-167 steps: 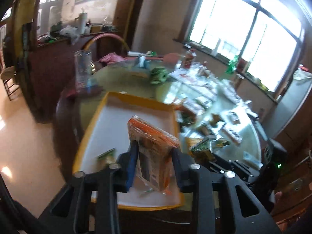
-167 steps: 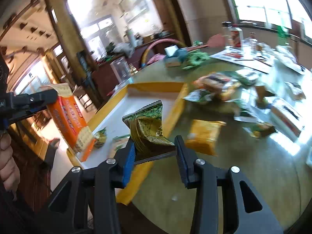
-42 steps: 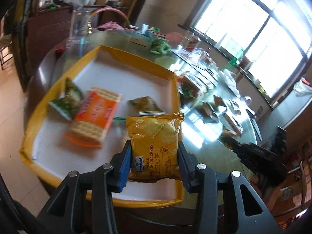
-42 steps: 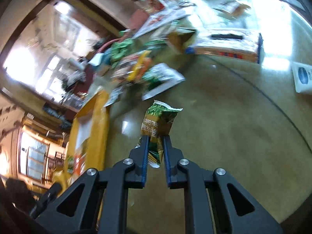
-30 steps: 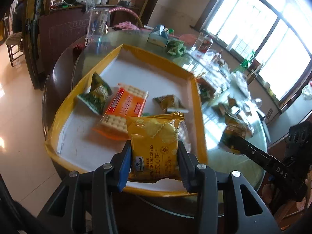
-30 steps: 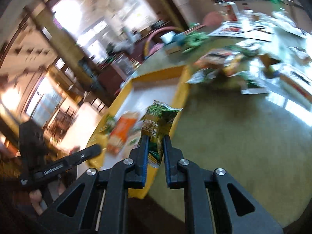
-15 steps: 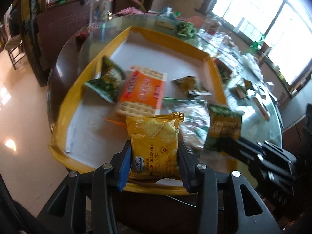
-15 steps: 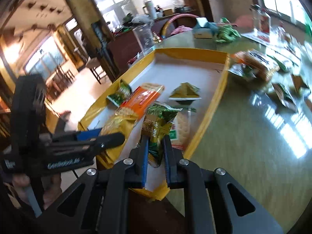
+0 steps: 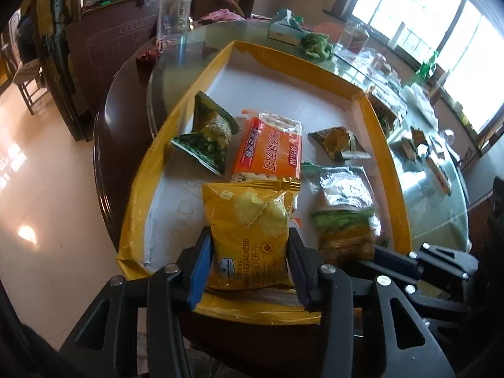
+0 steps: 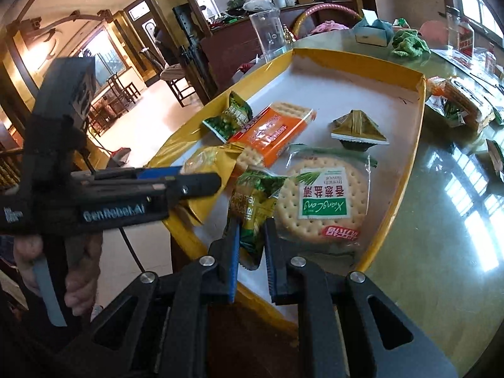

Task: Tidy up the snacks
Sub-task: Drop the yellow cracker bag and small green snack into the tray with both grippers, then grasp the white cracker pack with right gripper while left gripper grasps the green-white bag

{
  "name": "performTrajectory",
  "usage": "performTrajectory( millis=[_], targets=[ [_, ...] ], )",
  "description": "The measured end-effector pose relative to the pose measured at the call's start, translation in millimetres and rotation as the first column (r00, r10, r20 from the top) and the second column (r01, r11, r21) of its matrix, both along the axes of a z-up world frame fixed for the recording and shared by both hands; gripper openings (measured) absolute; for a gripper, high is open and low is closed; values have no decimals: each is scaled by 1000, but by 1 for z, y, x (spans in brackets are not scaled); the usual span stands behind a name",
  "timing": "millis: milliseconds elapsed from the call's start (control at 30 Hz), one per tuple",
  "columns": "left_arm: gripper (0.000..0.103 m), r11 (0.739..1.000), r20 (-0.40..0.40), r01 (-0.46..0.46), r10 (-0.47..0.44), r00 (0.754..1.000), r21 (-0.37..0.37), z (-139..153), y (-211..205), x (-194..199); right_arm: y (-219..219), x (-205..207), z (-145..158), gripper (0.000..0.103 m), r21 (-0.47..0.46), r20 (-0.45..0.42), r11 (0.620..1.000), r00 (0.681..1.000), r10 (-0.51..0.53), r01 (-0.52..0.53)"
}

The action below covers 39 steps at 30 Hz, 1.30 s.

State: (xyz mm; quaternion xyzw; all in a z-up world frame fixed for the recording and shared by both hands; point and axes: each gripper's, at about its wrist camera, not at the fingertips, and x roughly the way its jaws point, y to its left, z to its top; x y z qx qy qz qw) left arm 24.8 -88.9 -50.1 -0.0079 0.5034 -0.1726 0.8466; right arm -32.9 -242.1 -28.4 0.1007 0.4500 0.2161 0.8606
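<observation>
A: Where is the yellow sandwich-cracker packet (image 9: 250, 236)?

B: Upright between my left gripper (image 9: 249, 263) pads, over the yellow tray's (image 9: 382, 145) near rim. Those jaws have just been opening; contact is unclear.

A: And the right wrist view?

B: Only it shows the round biscuit pack's (image 10: 324, 201) label and my hand (image 10: 78, 271). My right gripper (image 10: 250, 249) pinches the green snack packet (image 10: 253, 208), jaws narrow.

Glossy foil yellow cracker pack (image 9: 252, 236); clear shiny plastic wrap on round biscuits (image 10: 324, 201); matt white tray (image 9: 271, 85) floor, yellow taped rim; polished reflective surface (image 10: 441, 189); matt black plastic tongs (image 10: 250, 252).
</observation>
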Motion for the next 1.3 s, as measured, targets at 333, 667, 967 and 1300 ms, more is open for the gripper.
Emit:
performTrajectory(
  millis=[333,667,967,1300],
  targets=[
    [68,996,156,-57,66,986,-63,29,-4,-23,-31,-20,22,55,107,84,992,993,-81,72],
    [78,987,252,98,-64,966,-125,58,-63,-55,-116,-51,21,68,204,74,940,954,-292,272],
    [78,964,200,208,-174,964,-165,55,-116,-66,-201,-75,22,74,173,57,911,919,-389,375],
    [78,951,184,258,-226,957,-173,50,-144,-72,-284,-57,12,74,-59,4,892,894,-449,448]
  ],
)
